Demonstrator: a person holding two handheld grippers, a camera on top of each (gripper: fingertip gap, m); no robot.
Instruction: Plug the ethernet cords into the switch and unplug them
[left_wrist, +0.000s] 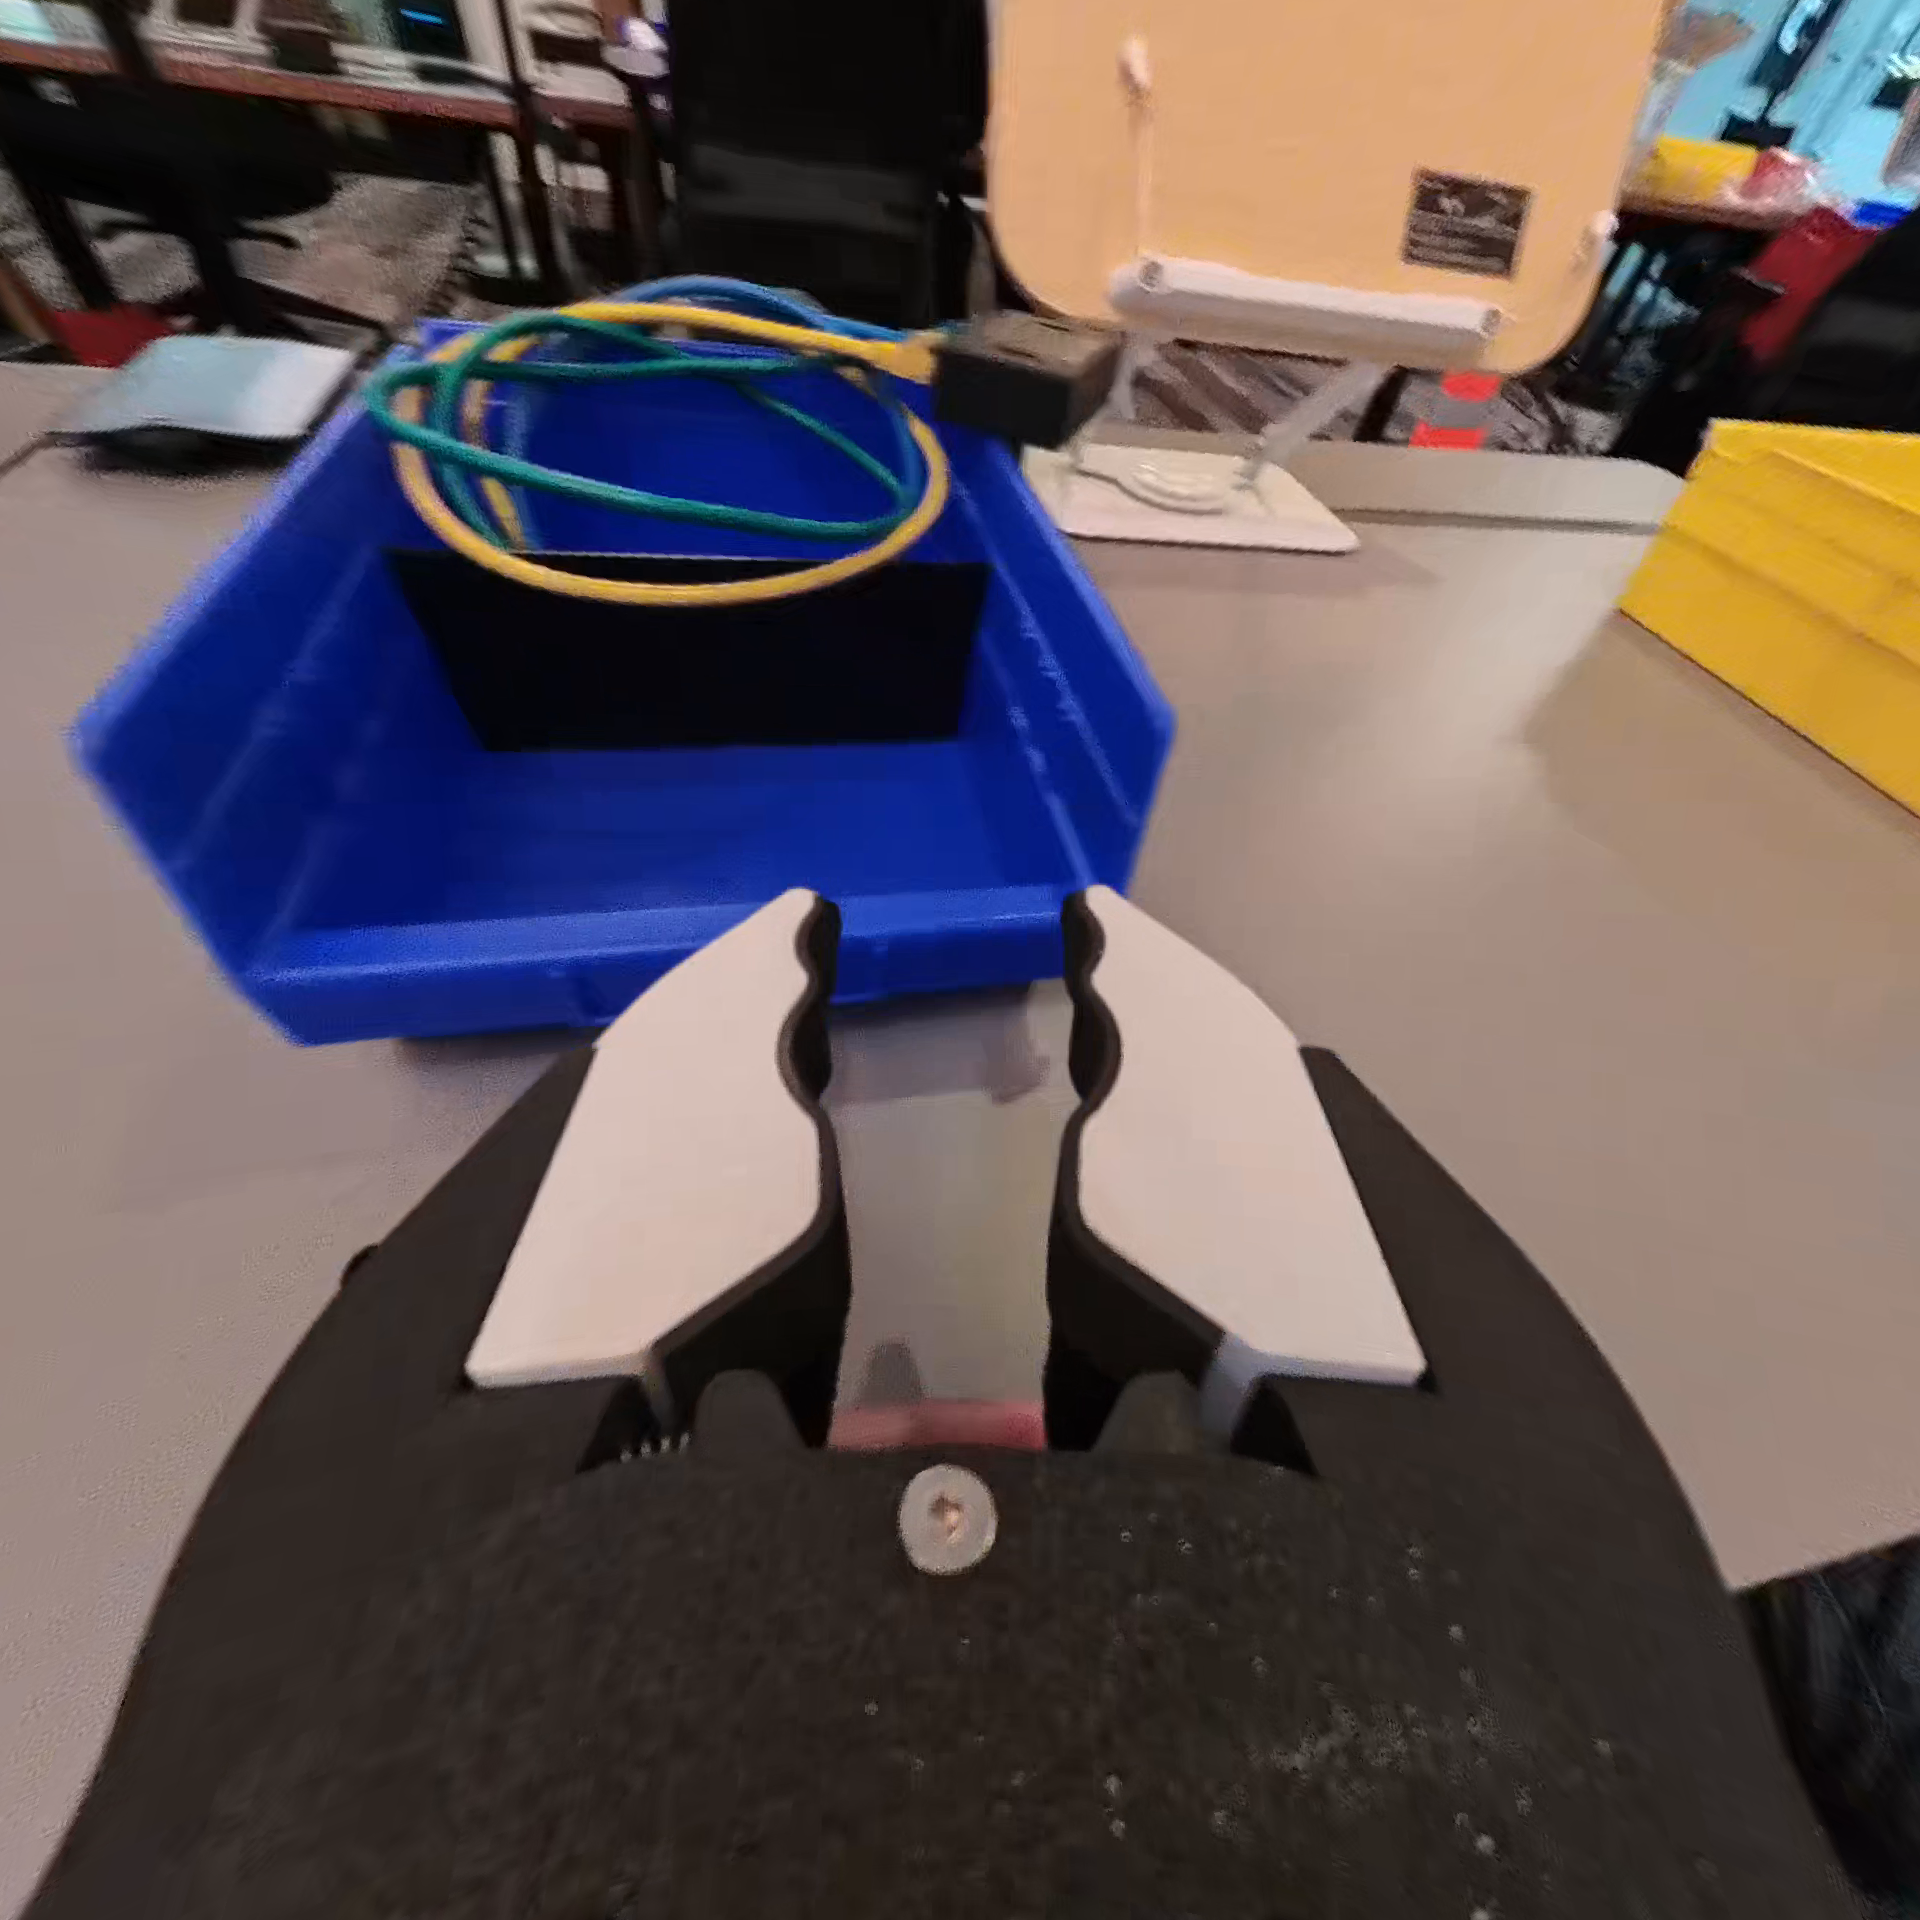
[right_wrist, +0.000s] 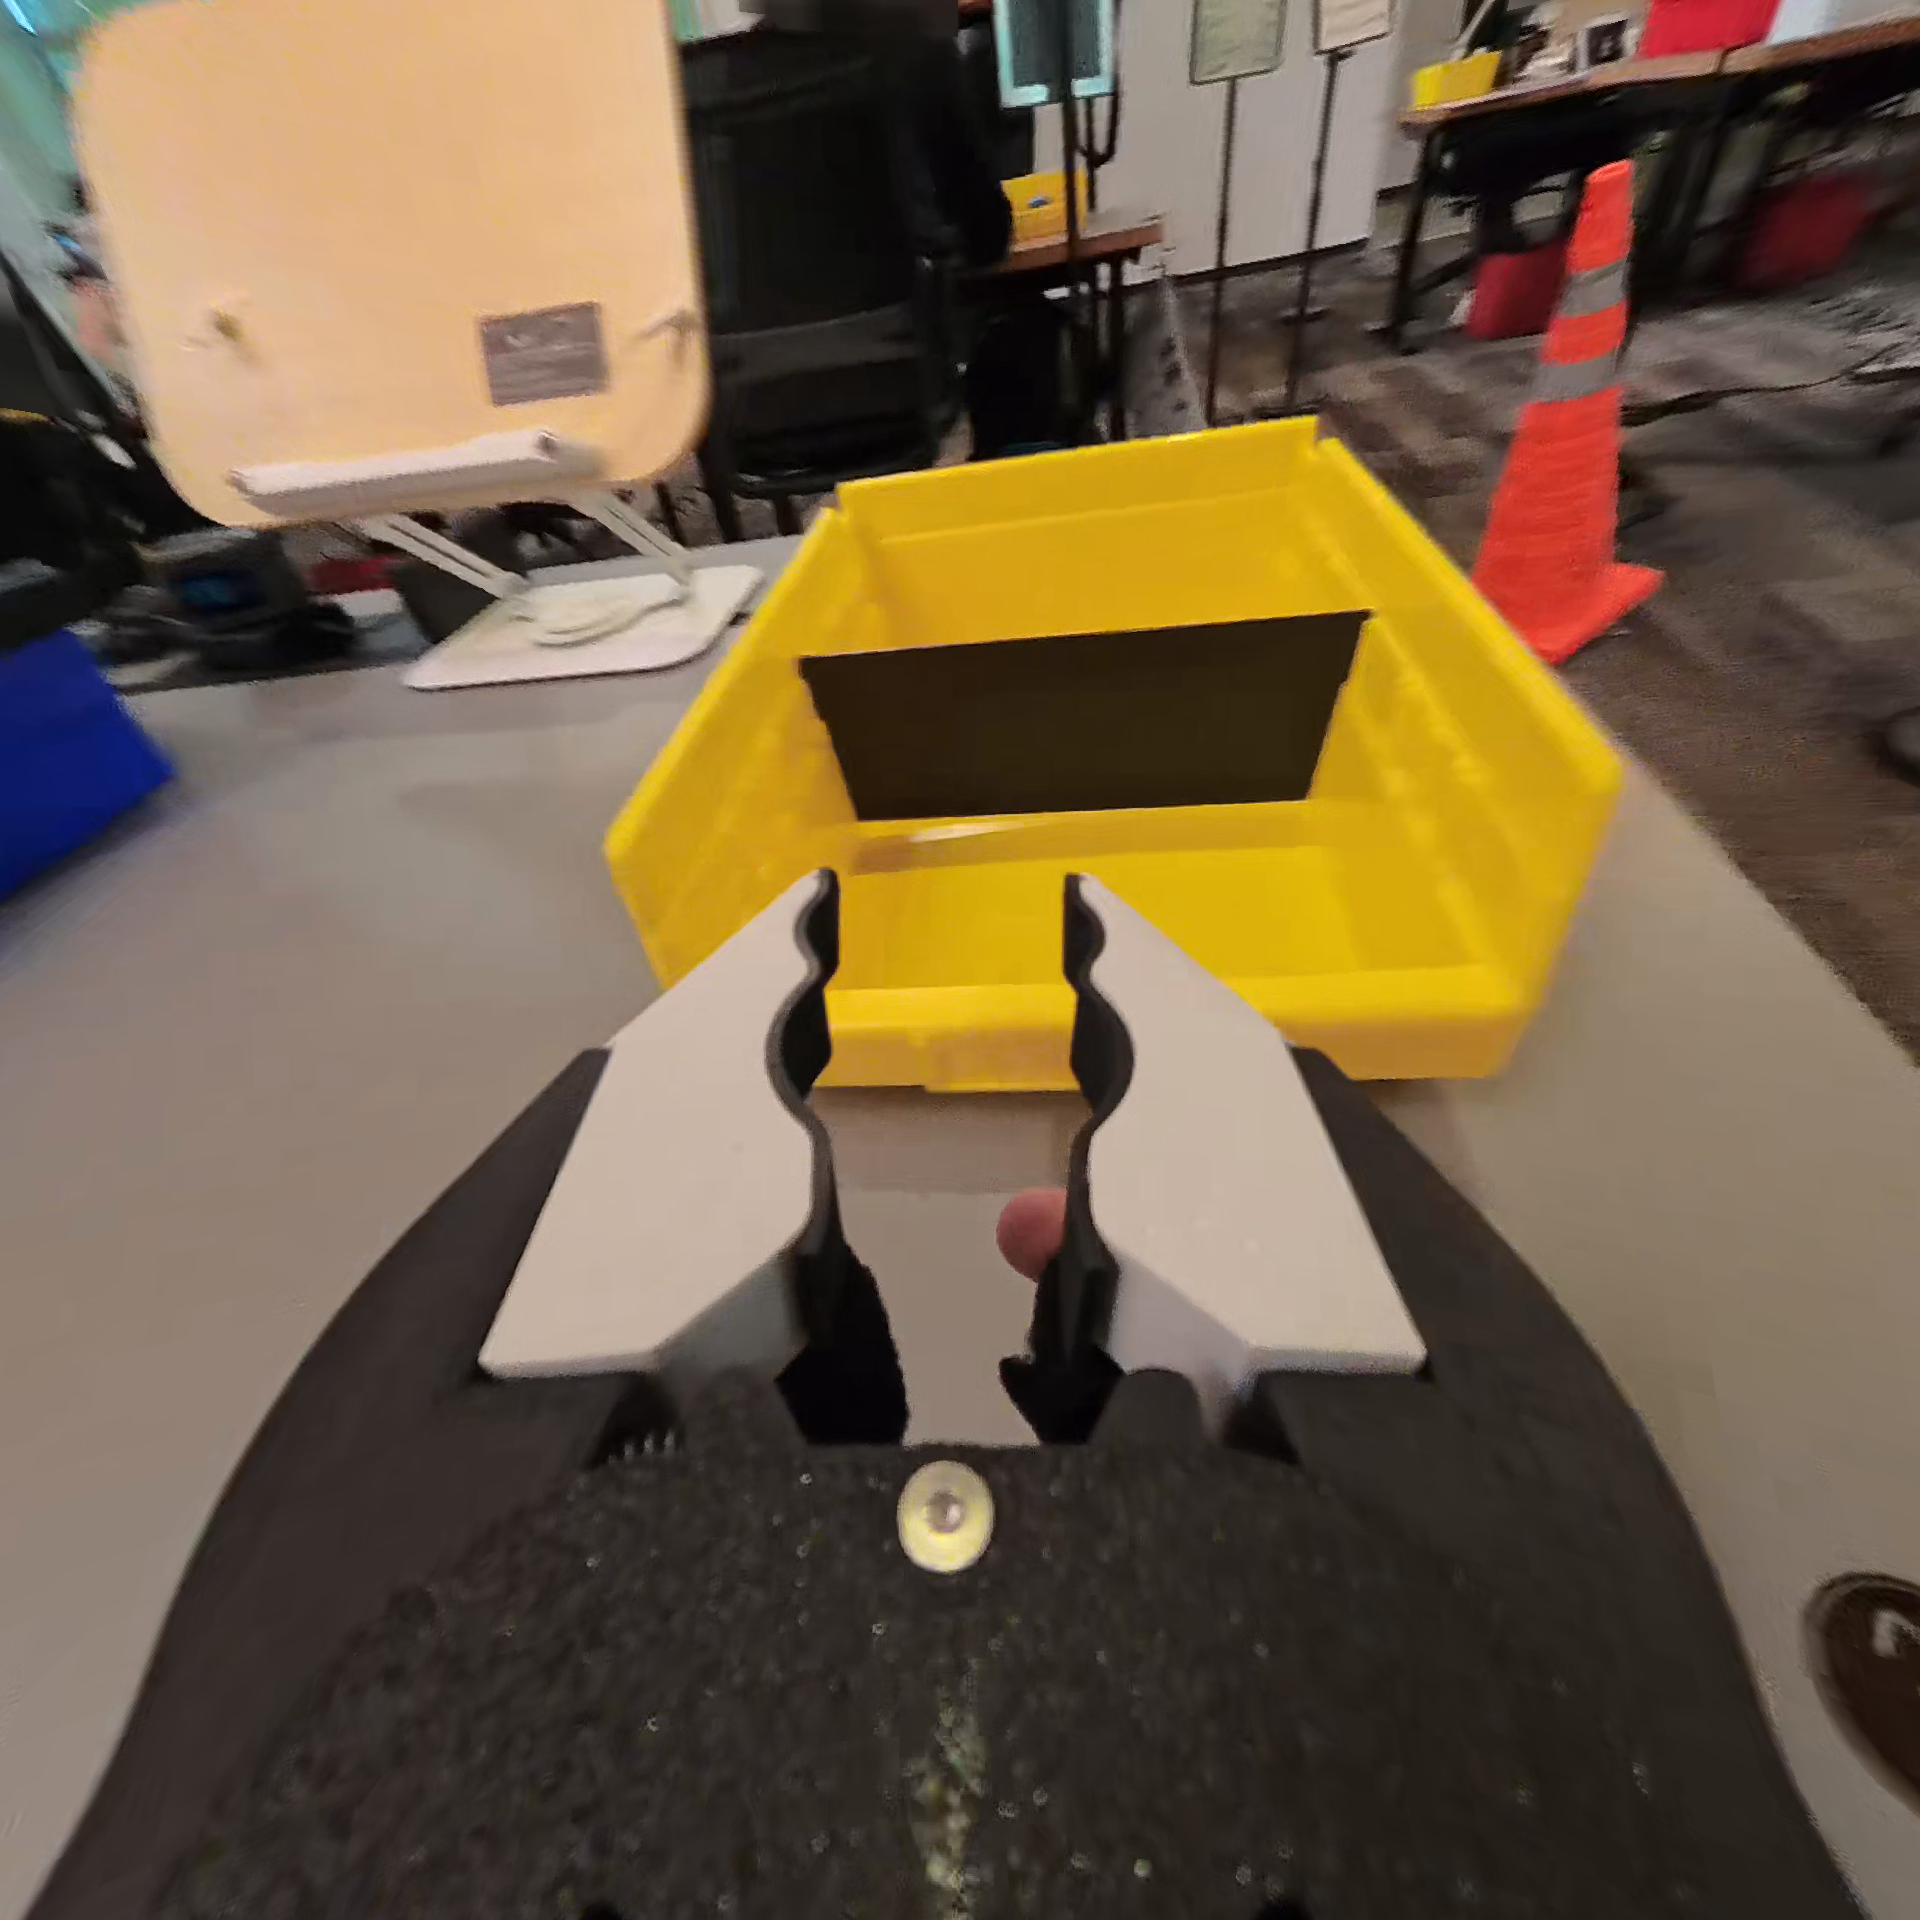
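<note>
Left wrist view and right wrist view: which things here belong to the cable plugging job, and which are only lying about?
For the job:
- coiled ethernet cords on the blue bin
- small black switch at the bin's back corner
- left claw, open
- right claw, open

Lying about:
- yellow bin, empty
- orange cone
- white stand

Both wrist views look low across the shared table (left_wrist: 1403, 727).
</note>
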